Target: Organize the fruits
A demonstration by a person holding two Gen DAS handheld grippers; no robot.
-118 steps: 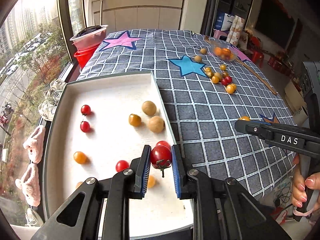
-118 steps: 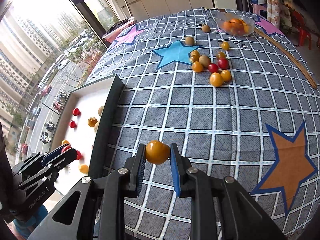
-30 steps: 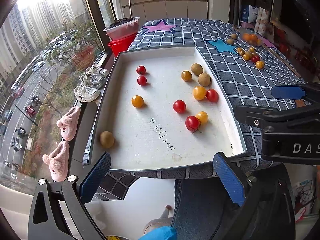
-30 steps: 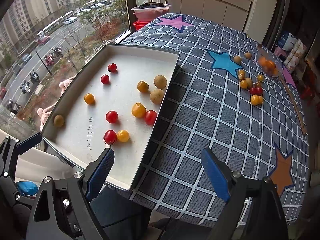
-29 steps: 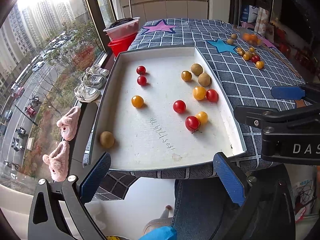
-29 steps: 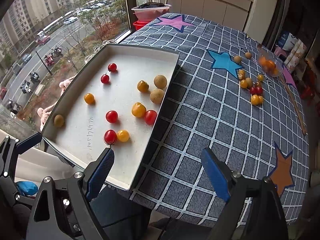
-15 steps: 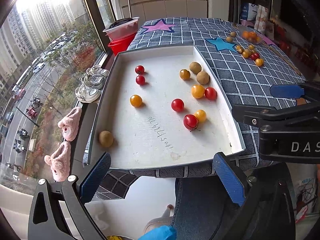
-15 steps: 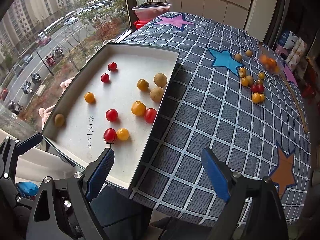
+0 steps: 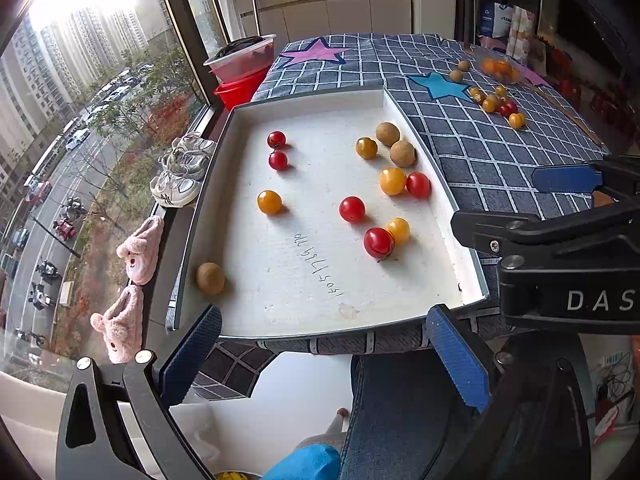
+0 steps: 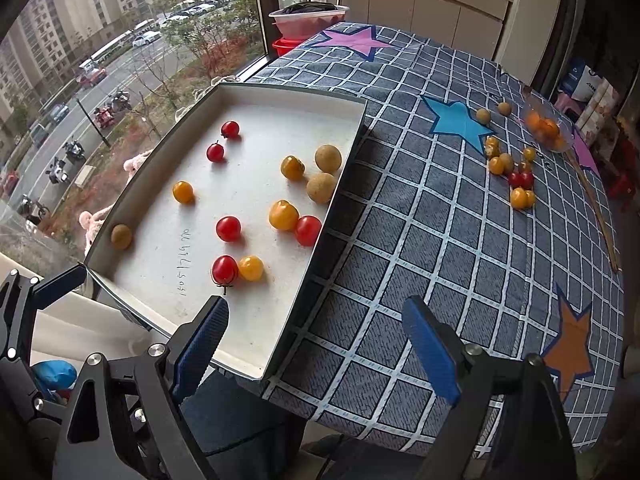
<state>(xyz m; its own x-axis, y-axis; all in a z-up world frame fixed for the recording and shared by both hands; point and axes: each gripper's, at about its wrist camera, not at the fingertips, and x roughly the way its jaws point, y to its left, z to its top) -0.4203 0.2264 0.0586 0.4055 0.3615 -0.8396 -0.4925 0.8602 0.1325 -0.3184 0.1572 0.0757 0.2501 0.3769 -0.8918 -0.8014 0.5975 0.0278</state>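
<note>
A white tray (image 9: 304,304) (image 10: 256,344) at the table's near left corner holds several red, yellow and brown small fruits, among them a stemmed red tomato (image 9: 378,242) (image 10: 224,269). More loose fruits (image 9: 500,104) (image 10: 516,176) lie on the cloth at the far right, by a clear bowl of orange fruit (image 10: 546,128). My left gripper (image 9: 320,344) is wide open and empty, held back below the tray's near edge. My right gripper (image 10: 316,336) is wide open and empty, off the table's near edge; it also shows in the left wrist view (image 9: 560,216).
The table has a blue checked cloth with stars (image 10: 452,216). A window is at the left, with shoes and pink slippers (image 9: 136,248) on its sill. Red and clear tubs (image 9: 240,68) stand past the tray. A wooden stick (image 10: 596,208) lies at the far right.
3.9 s ago each gripper held a fruit over the table; now both are open, empty and drawn back off the table's edge. In the last second, hardly any motion.
</note>
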